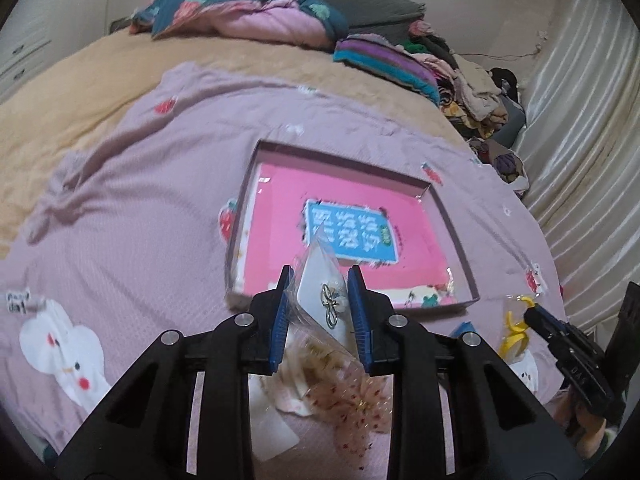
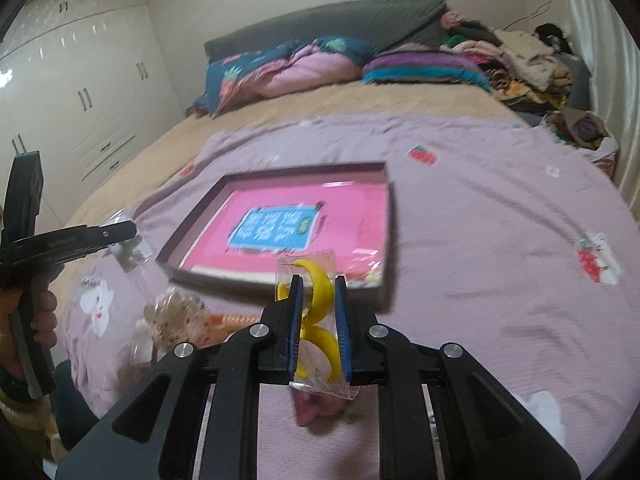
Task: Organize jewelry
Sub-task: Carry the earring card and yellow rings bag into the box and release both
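Item one: a clear plastic packet holding a white card with a small gold-toned wire ornament (image 1: pixel 320 300), clamped between the blue pads of the left gripper (image 1: pixel 320 304) and held above the near edge of the shallow dark-rimmed box with a pink printed floor (image 1: pixel 452 220). The card's long axis runs from near to far, its pointed corner tipped away toward the box. Item two: a clear plastic packet of yellow banana-shaped pieces (image 2: pixel 320 304), pinched between the narrowed jaws of the right gripper (image 2: pixel 318 312), just short of the box's near right corner; its long axis also runs near to far, along the fingers, with the upper banana's stem end farthest. Item three: a spotted sheer pouch (image 1: pixel 352 400) lying loose on the lilac bedspread with strawberry and rabbit patches (image 1: pixel 140 200), near the left gripper. Risks, as judged: both packets are slick film gripped near one end, so either may slip or swing out as it travels; released from height, a packet could flutter past the low rim onto the soft bedspread; the two grippers converge on one box and could knock each other.
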Demonstrator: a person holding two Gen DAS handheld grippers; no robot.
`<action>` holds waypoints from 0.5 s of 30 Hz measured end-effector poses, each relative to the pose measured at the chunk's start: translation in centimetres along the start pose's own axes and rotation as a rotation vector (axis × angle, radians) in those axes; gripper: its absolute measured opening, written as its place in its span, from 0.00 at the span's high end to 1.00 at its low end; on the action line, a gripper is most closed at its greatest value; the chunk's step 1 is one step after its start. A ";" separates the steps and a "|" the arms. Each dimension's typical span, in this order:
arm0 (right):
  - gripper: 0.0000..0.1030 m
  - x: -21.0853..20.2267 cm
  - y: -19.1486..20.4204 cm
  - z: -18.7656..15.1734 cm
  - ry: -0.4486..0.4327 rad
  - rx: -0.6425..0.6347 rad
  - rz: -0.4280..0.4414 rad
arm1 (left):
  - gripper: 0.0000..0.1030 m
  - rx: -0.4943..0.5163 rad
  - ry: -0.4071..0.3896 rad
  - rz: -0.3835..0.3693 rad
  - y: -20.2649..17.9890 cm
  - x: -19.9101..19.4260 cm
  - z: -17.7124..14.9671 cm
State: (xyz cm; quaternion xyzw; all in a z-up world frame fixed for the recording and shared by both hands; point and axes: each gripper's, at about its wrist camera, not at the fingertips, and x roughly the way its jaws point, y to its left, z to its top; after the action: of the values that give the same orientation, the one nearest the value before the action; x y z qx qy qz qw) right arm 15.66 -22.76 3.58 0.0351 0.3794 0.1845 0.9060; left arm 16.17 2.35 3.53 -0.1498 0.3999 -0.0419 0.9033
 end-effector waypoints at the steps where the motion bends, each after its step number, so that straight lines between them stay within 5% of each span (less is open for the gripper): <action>1: 0.86 -0.5 -0.5 0.2 -0.015 0.005 -0.011 | 0.81 0.008 -0.004 -0.001 -0.3 0.0 0.3; 15: 0.86 -1.8 -3.5 3.7 -0.100 0.041 -0.072 | 0.81 0.108 0.002 0.033 -3.1 4.3 3.7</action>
State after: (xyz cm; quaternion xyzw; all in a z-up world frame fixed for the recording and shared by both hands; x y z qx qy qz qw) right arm 18.18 -26.35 6.72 0.0493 0.3382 0.1421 0.9290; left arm 21.93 -0.61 3.76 -0.0939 0.4005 -0.0487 0.9102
